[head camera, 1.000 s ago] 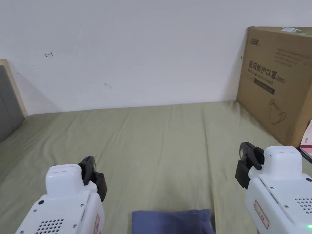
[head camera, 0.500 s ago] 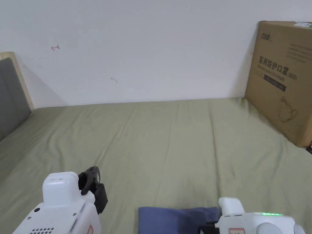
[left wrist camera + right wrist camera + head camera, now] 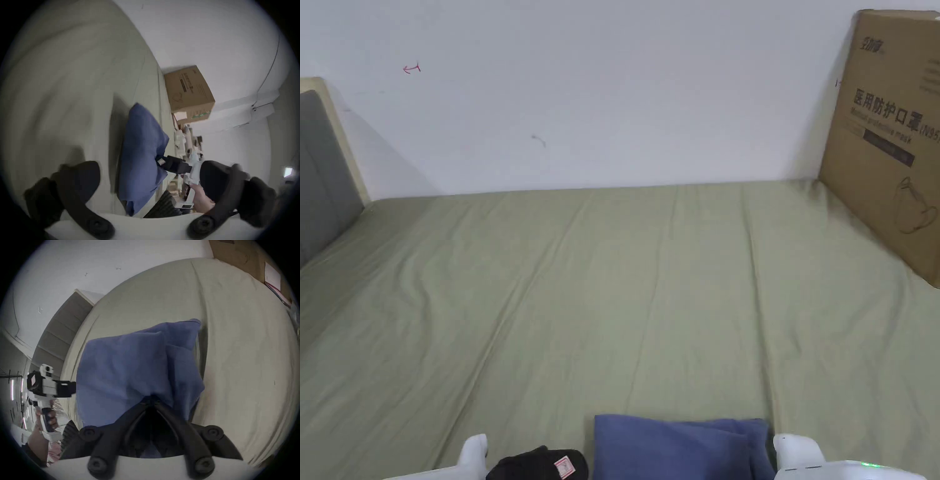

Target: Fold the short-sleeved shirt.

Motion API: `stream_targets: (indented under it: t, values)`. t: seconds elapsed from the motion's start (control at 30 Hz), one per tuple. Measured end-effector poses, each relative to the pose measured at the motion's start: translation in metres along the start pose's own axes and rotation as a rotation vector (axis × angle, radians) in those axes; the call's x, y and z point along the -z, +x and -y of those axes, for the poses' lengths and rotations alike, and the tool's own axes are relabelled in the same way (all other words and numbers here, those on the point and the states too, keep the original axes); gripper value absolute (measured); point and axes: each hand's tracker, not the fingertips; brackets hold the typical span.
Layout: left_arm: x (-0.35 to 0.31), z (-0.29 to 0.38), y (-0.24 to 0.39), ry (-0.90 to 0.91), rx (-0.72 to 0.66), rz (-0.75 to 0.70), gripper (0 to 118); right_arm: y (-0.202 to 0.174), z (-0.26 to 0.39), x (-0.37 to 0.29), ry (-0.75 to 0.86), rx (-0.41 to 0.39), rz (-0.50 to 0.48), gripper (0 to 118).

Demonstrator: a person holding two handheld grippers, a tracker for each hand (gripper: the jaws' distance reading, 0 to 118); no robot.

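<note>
We see the right gripper (image 3: pixel 151 400), jaws clamped on the folded blue shirt (image 3: pixel 129 369) on the bed (image 3: pixel 235 345); left gripper (image 3: pixel 149 177) jaws wide apart, empty.

Your head view is evenly and softly lit, sharp across the olive-green bed sheet (image 3: pixel 650 281), with only a faint grey shadow on the white wall (image 3: pixel 612 94) beside the brown cardboard box (image 3: pixel 890 137). Both gripper views are dimmer, ringed by a black circular vignette, and the fisheye lens bends the sheet's edge into curves. In your left gripper view the left gripper (image 3: pixel 149 183) is smeared by motion blur, and a dark shadow lies on the sheet beside the folded blue shirt (image 3: pixel 139 146). Your right gripper view is soft, blurring towards the rim.
</note>
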Motion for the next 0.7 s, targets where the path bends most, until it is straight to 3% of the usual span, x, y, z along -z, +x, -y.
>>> stream_targets:
  t: [0.1, 0.17, 0.27, 0.33, 0.37, 0.4, 0.43, 0.47, 0.5, 0.53, 0.6, 0.7]
  values:
    - [0.035, -0.004, -0.015, -0.064, -0.092, 0.133, 118, 0.006, 0.001, -0.001, 0.005, 0.053, -0.033, 0]
    - [0.063, -0.005, -0.021, -0.126, -0.12, 0.137, 118, 0.01, 0.003, -0.001, 0.01, 0.086, -0.052, 0]
    - [0.092, -0.011, -0.014, -0.192, -0.021, 0.227, 118, 0.014, 0.006, -0.002, 0.018, 0.113, -0.07, 0]
    - [0.105, -0.012, -0.014, -0.214, -0.014, 0.163, 115, 0.016, 0.007, -0.001, 0.021, 0.123, -0.078, 0]
    - [0.106, -0.013, -0.014, -0.205, -0.004, 0.135, 104, 0.016, 0.007, -0.001, 0.022, 0.127, -0.08, 0]
    - [0.104, -0.014, -0.016, -0.188, 0.015, 0.092, 76, 0.017, 0.007, -0.001, 0.024, 0.133, -0.083, 0]
    - [0.103, -0.014, -0.022, -0.163, 0.03, -0.05, 20, 0.018, 0.007, -0.001, 0.025, 0.14, -0.087, 0]
    - [0.106, -0.008, -0.028, -0.162, 0.023, -0.179, 19, 0.019, 0.008, -0.001, 0.026, 0.155, -0.109, 0]
    - [0.099, -0.003, -0.03, -0.141, -0.072, -0.028, 19, 0.018, 0.009, 0.0, 0.019, 0.179, -0.136, 0]
    - [0.102, -0.004, -0.018, -0.114, -0.075, 0.017, 19, 0.018, 0.01, -0.003, 0.029, 0.177, -0.116, 0]
    - [0.098, -0.013, -0.006, -0.152, 0.036, -0.127, 19, 0.017, 0.013, -0.01, 0.054, 0.216, -0.136, 0]
    - [0.07, -0.021, 0.02, -0.133, 0.115, -0.108, 19, 0.01, 0.013, -0.031, 0.089, 0.187, -0.122, 0]
